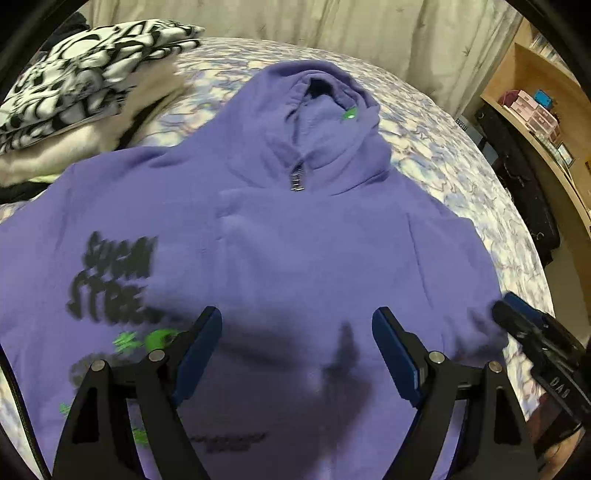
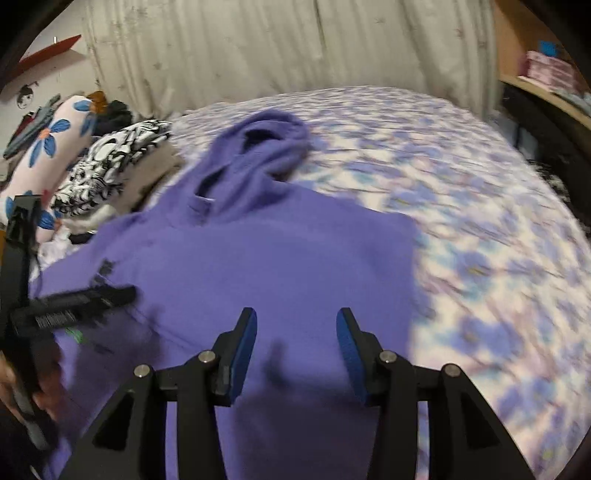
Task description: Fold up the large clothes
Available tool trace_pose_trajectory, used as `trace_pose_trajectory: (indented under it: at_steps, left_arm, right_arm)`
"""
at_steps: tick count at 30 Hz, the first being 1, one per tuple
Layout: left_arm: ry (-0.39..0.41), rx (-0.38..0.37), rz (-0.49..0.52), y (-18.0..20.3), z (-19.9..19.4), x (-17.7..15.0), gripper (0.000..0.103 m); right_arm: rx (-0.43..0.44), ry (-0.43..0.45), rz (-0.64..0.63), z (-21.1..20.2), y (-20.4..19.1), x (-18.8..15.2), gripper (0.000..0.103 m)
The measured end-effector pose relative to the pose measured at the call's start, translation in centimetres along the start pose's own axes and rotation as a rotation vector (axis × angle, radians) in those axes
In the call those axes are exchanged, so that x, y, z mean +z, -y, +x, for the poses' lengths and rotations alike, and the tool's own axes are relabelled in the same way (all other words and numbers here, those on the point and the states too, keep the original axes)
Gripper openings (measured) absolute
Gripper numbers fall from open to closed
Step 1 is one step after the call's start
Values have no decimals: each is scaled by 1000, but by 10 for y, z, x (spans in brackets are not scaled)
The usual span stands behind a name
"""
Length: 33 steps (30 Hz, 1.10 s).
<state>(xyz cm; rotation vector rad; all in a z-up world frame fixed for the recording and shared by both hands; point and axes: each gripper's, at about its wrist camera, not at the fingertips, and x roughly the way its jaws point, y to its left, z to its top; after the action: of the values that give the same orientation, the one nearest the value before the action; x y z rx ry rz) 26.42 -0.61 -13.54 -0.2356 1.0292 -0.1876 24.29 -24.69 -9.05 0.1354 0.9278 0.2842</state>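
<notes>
Purple hoodie [image 1: 280, 258] laid front-up across the bed [image 1: 436, 155], hood [image 1: 317, 110] pointing toward the curtain [image 1: 295, 18], sleeves apparently already turned in so the body read as a rough rectangle. Judged mid-fold: side folds done, the lengthwise fold still to come.

Left tongs [image 1: 297, 350] held above the lower chest of the hoodie, wide apart, nothing between the pads. Right tongs [image 2: 295, 347] poised over the hoodie's right half, near its edge, partly apart and likewise empty (no cloth pinched, only shadow beneath).

Next move, by estimate: both tongs down to the hem nearest the cameras, one near each corner, a firm pinch through all layers, then a lift and carry toward the hood. Thick fleece, so likely to slip if only the top layer got caught.

Bed covered in a blue-and-white floral sheet [image 2: 480, 221]. Left of the hoodie, a stack of folded clothes topped by a black-and-white patterned piece [image 1: 85, 74]; beyond that, a pale pillow with blue flowers [image 2: 55, 140]. Right of the hoodie, past the bed's edge, a wooden shelf [image 1: 532, 85] with small boxes.
</notes>
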Motion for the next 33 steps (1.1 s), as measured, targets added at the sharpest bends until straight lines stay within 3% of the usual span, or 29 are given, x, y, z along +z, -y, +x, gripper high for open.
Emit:
trace_pose_trajectory:
  at_steps: [4,8,10,12,16,22,33]
  left_arm:
    - [7,49,16,8,23,9,82]
    - [-11,71,45,3,42,16,82]
    - [-6,50,60,0,40,17,82]
    - [-7,33,71,-2,38,17,82]
    - [-6,32,83,-3,33,14,82]
    - [-5,48,77,1,21,9,82]
    - [17,82,93,4,-27,-18,82]
  right_arm:
    - [31,-62,47,47,-3,19,45]
    - [-90,-101,79,71,23,21,45]
    - [-108,-78,123,65,50,17,43]
    - [-59,-69,178,54,70,13,36]
    - [-117,-47,186,34,78,7,38]
    - [-135,-64,192,22,72,-1,39]
    - [-59,-106,253,-7,40,-30,40]
